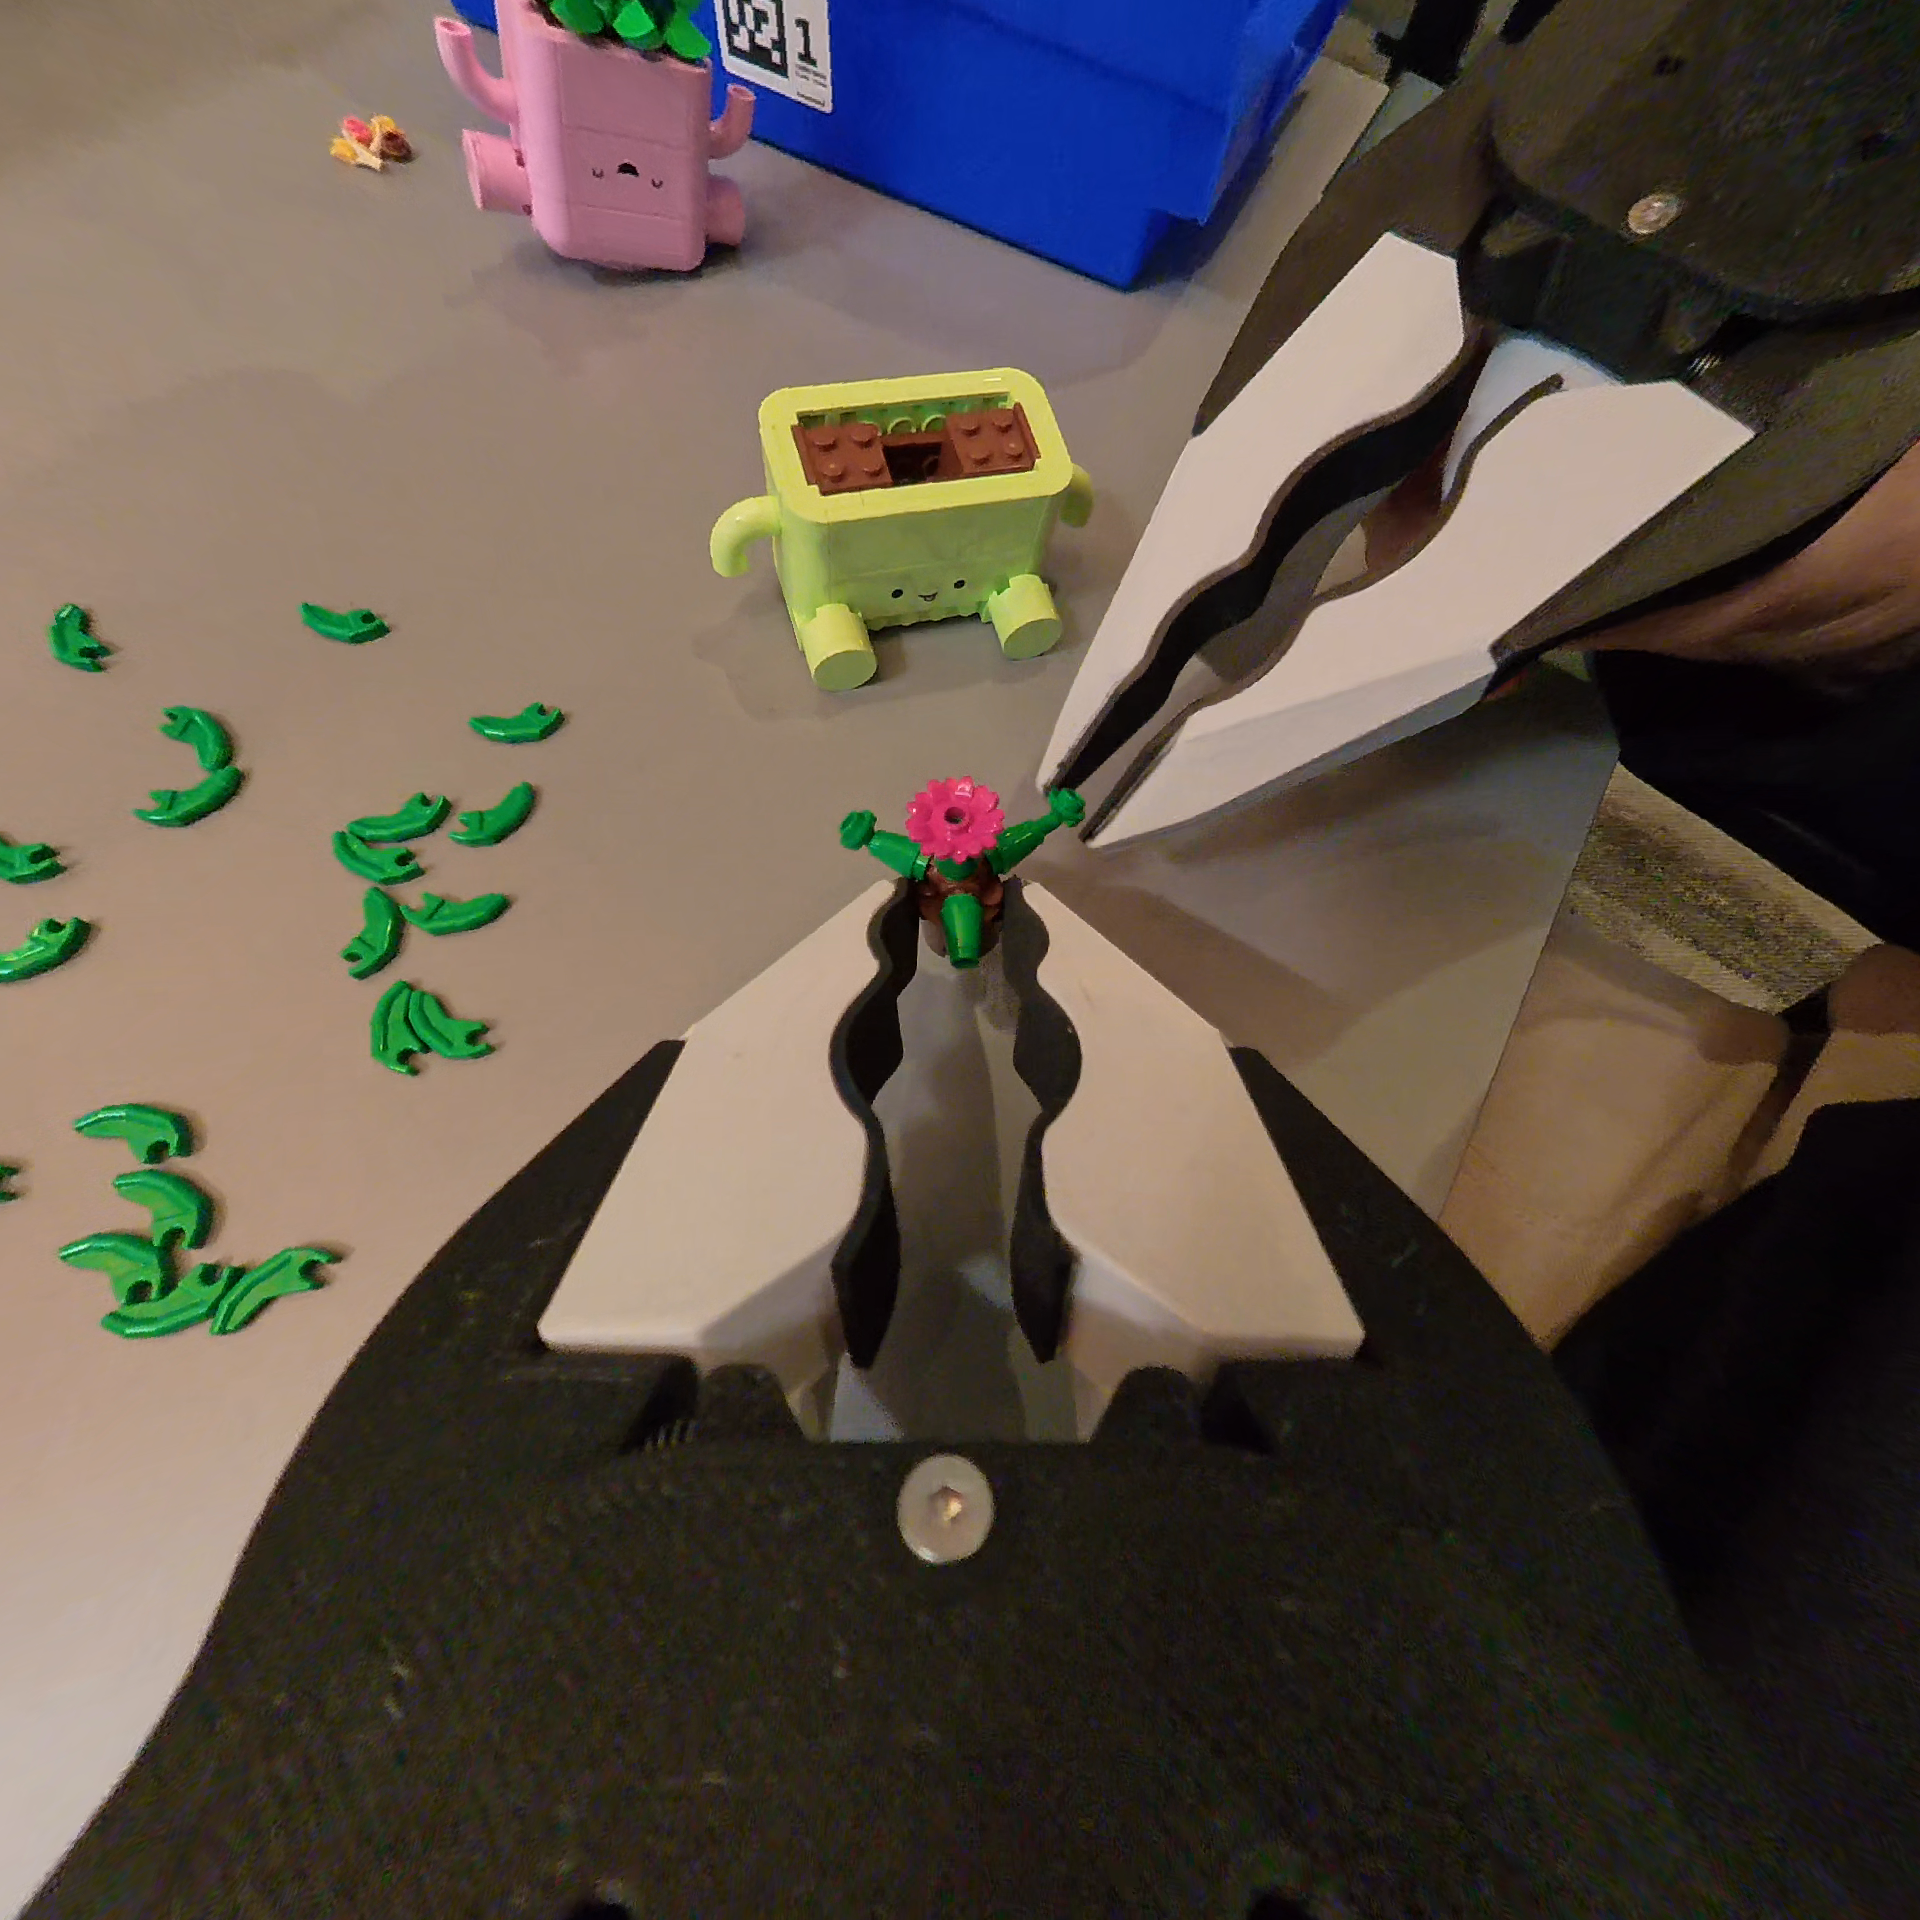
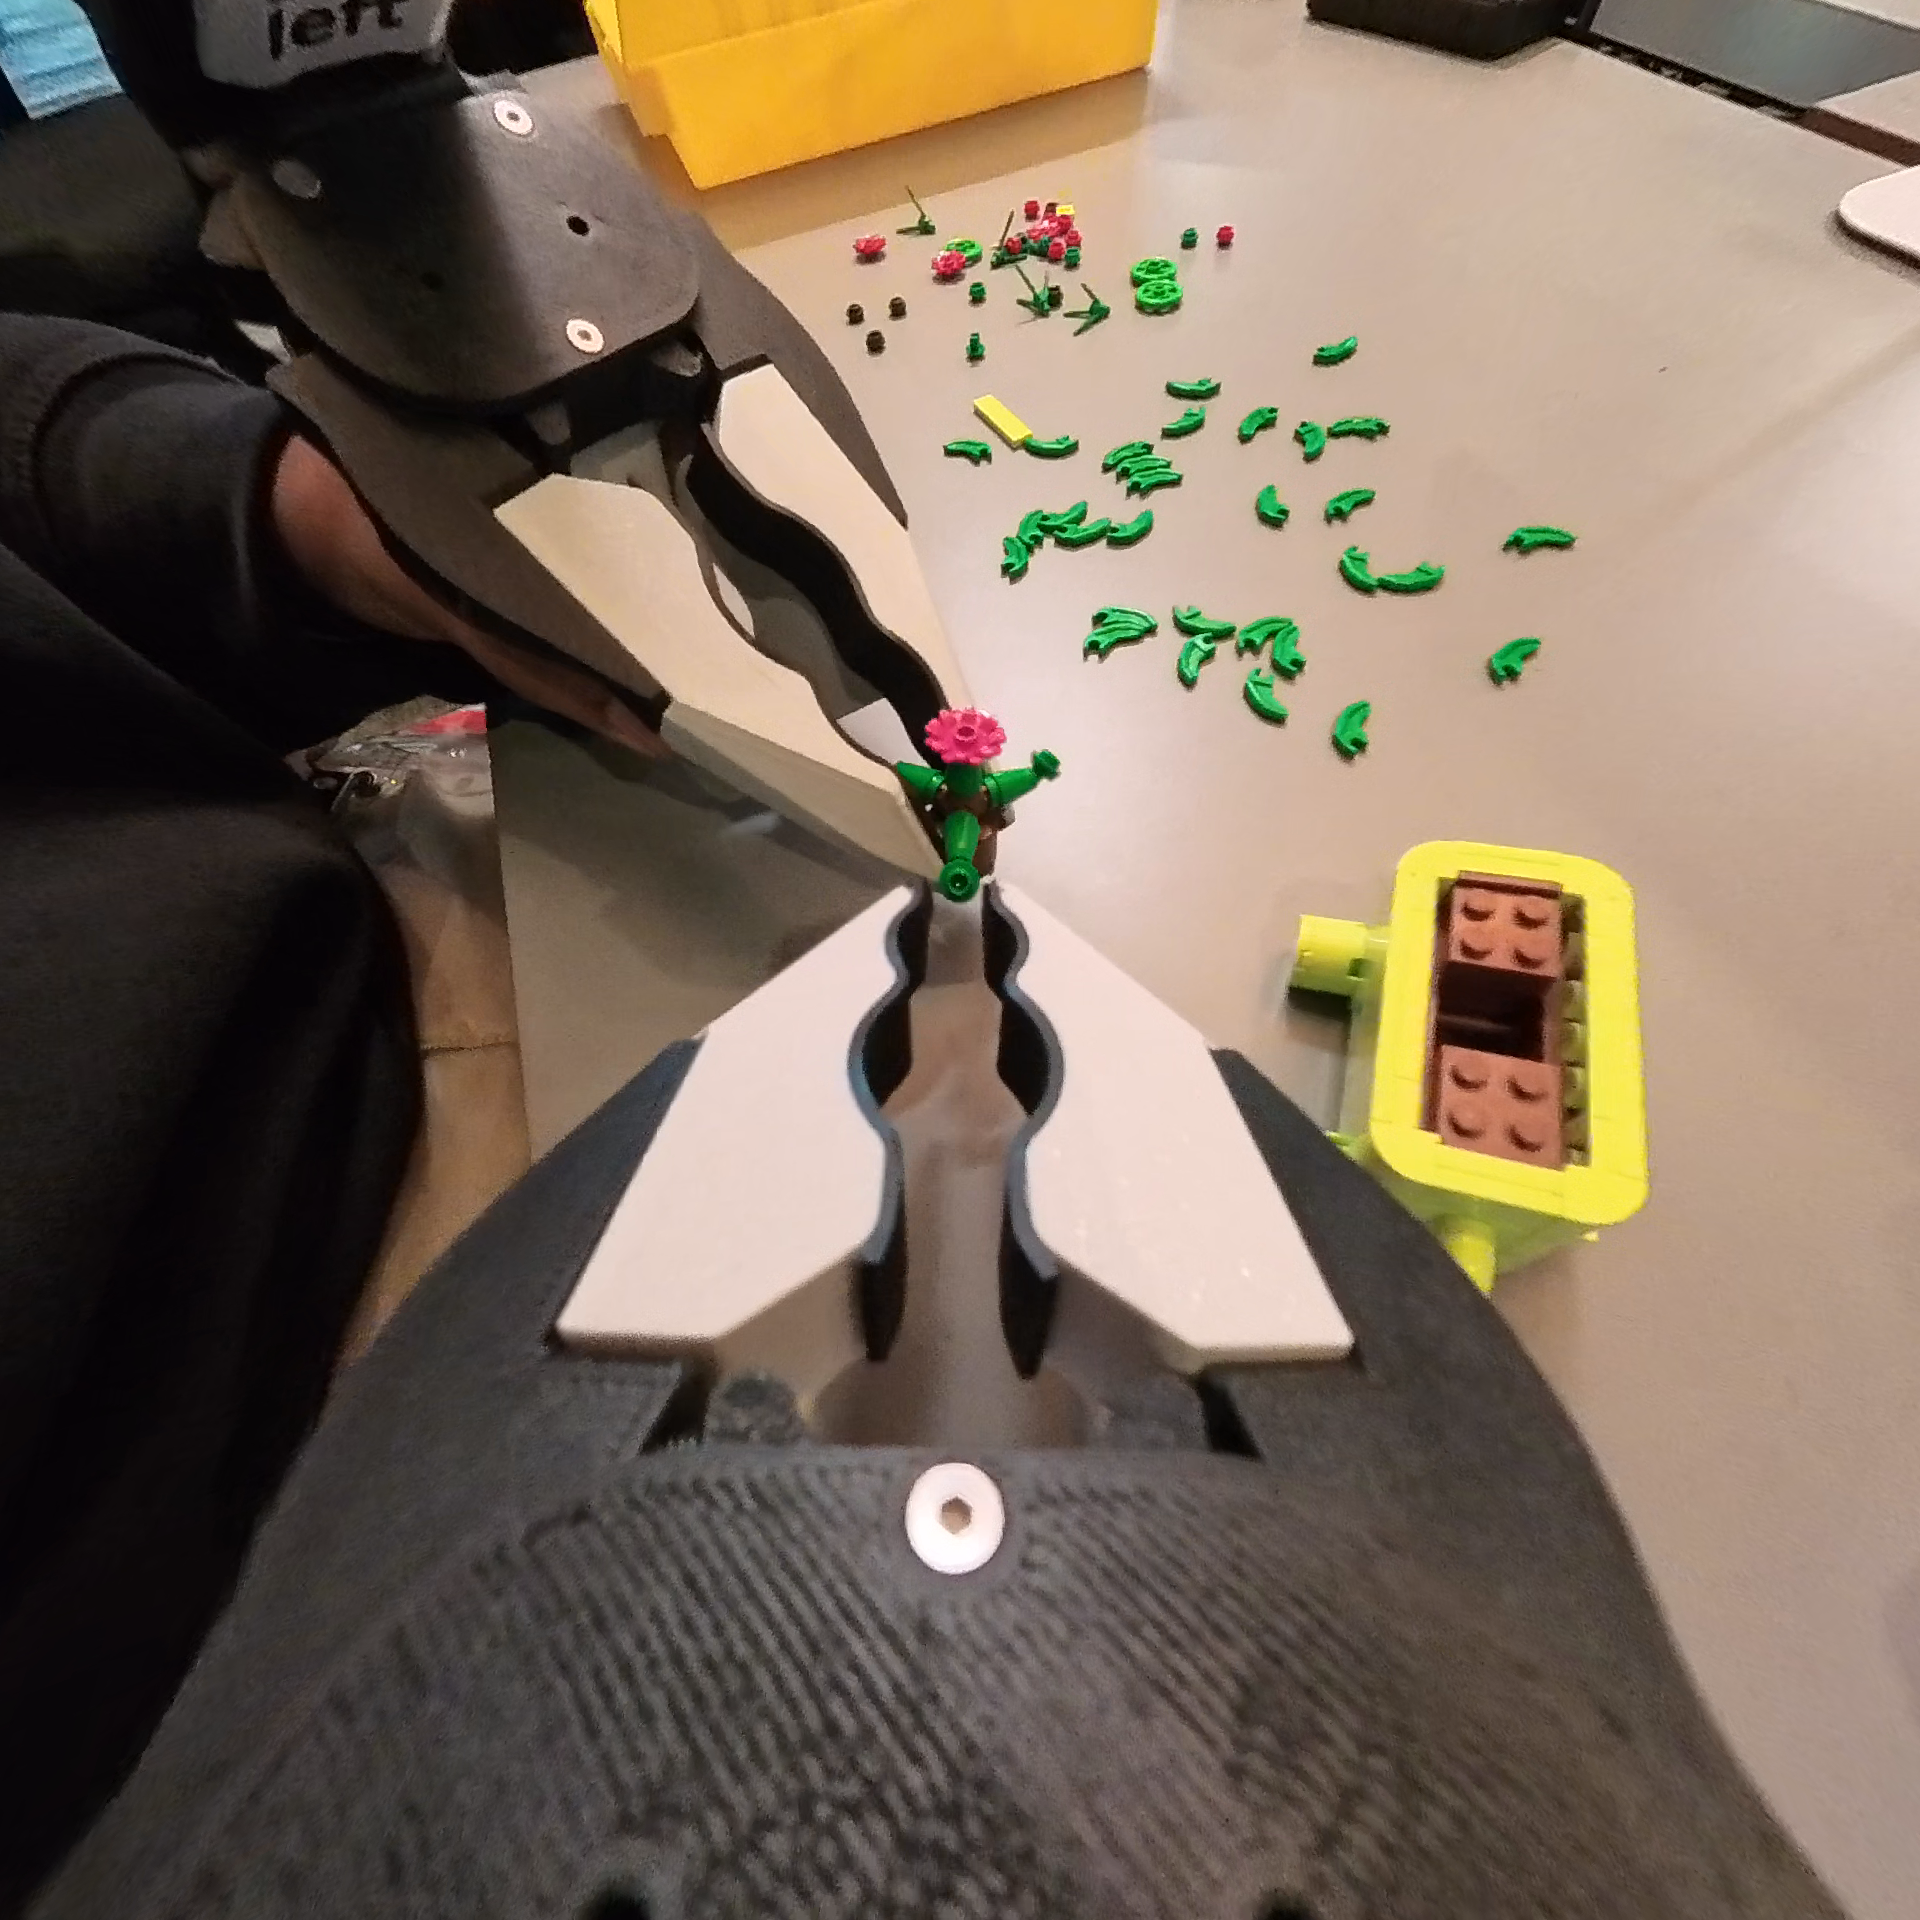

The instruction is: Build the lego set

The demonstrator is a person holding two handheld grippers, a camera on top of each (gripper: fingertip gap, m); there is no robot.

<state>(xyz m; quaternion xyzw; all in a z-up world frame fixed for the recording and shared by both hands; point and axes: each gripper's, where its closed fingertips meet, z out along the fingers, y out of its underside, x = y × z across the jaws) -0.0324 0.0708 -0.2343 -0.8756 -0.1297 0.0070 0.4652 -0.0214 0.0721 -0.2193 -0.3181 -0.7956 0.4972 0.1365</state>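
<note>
My left gripper (image 1: 956, 899) is shut on a small flower piece (image 1: 953, 821): a brown base with green stems and a pink bloom, held above the grey table. In the right wrist view it (image 2: 966, 736) sits in the left gripper's (image 2: 930, 795) tips. My right gripper (image 2: 956, 902) has its jaws a narrow gap apart, with its tips at the end of one green stem (image 2: 956, 881). From the left wrist view the right gripper (image 1: 1070, 810) comes in from the upper right. A lime green pot (image 1: 914, 540) with brown bricks inside stands beyond; it also shows in the right wrist view (image 2: 1507, 1039).
Many green leaf pieces (image 1: 416, 904) (image 2: 1247, 644) lie scattered on the table. A pink pot model (image 1: 613, 135) and a blue bin (image 1: 1039, 125) stand at the back. A yellow bin (image 2: 862, 83) and a pile of small flower parts (image 2: 1039, 249) are farther off. The table edge (image 1: 1538, 987) is close by. The right tips stand about 20 cm off the pink pot model (image 1: 613, 135).
</note>
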